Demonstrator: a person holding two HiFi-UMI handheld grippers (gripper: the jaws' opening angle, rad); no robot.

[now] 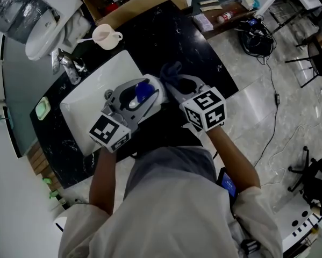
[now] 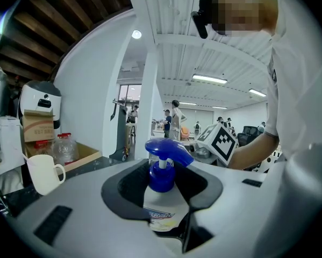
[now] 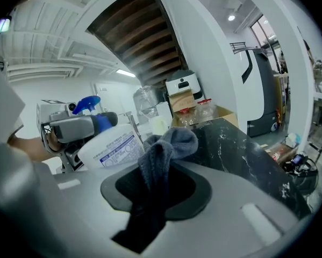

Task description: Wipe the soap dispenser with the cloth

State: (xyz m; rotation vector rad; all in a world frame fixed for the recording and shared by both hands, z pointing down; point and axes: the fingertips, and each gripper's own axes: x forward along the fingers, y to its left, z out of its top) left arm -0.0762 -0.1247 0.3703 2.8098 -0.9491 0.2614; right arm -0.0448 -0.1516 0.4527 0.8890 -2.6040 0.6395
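Two grippers are working over the black counter (image 1: 166,31). I am holding the soap dispenser (image 2: 162,168) in the left gripper (image 1: 142,94), its jaws clamping the white bottle below the blue pump, above the sink's (image 1: 91,101) end nearest the counter's front edge. The right gripper (image 1: 176,84) is pinching the grey cloth (image 3: 162,149), its bunched tip sitting just beside the bottle; whether they are touching I cannot tell. A white mug (image 1: 107,35) is standing near the counter's back edge.
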